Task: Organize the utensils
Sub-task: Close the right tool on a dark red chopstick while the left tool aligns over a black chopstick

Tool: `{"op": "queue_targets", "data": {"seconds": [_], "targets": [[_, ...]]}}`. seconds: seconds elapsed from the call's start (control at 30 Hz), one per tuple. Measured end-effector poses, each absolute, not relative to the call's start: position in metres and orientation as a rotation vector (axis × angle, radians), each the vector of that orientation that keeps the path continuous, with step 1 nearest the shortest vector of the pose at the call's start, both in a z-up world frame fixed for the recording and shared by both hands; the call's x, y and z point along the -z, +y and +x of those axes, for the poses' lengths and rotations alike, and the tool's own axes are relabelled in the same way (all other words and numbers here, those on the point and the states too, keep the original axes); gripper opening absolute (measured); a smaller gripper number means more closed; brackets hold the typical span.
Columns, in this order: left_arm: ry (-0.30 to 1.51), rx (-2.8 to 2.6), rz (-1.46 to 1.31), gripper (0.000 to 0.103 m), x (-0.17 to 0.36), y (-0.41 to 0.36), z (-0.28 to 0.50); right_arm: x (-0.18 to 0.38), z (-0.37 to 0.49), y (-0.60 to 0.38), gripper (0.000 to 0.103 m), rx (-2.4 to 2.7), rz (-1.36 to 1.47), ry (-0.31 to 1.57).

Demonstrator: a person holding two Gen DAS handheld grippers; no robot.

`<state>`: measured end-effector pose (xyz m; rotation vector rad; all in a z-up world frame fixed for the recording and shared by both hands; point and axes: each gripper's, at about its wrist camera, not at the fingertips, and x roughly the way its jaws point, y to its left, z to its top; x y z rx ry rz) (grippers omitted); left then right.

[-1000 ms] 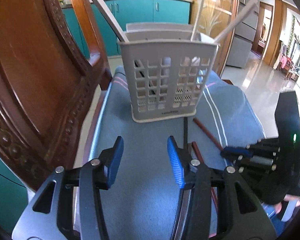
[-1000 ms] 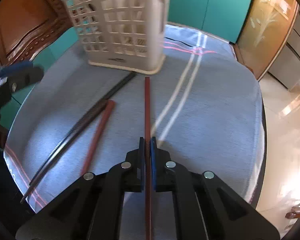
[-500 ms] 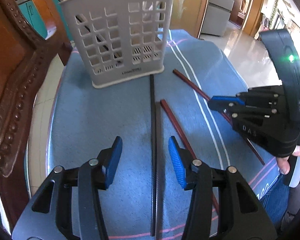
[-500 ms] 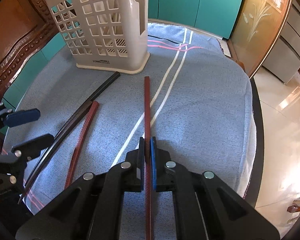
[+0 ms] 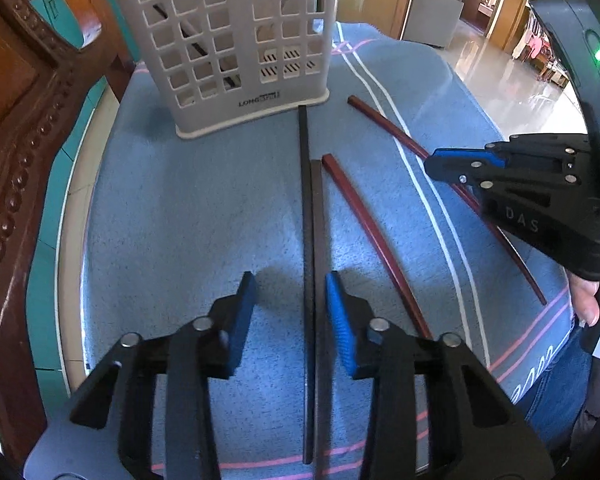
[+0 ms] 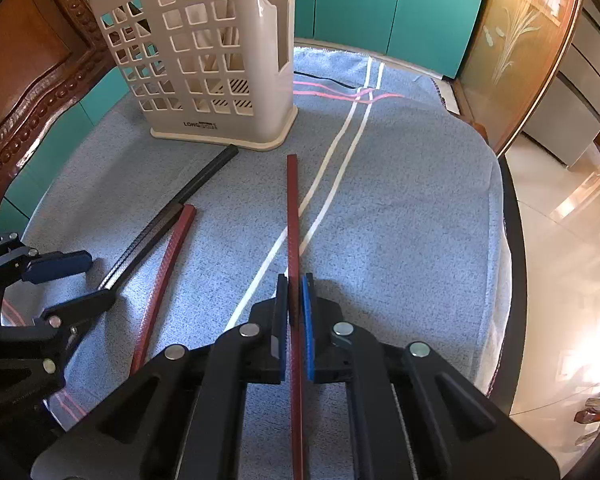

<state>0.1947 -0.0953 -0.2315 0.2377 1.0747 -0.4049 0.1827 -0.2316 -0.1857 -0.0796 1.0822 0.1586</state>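
Black chopsticks lie paired between my left gripper's closing, not-yet-touching pads, aligned for one pinch. My right gripper clamps a red chopstick near the caddy.

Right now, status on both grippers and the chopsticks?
Right gripper shut on red chopstick. Left gripper closing around black chopsticks, pads not pressing yet. Path to basket clear.

Left gripper tilted down, jaws closing but apart, right gripper jaws clamped
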Motion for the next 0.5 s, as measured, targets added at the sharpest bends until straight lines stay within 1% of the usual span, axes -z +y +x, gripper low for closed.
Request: {"op": "queue_targets", "data": {"seconds": [0.03,0.07,0.2,0.5], "targets": [[1.074,0.408,0.238,0.025,0.232,-0.095,0.194,0.186,0.183,-0.232,0.008,-0.159,-0.079,1.082],[1.073,0.407,0.241,0.022,0.232,-0.096,0.194,0.186,0.182,-0.231,0.008,-0.158,-0.08,1.082],[1.077,0.4,0.227,0.02,0.232,-0.092,0.196,0.186,0.182,-0.231,0.008,-0.158,-0.084,1.08],[1.085,0.327,0.153,0.02,0.231,-0.064,0.207,0.186,0.175,-0.222,0.006,-0.207,-0.12,1.078]]}}
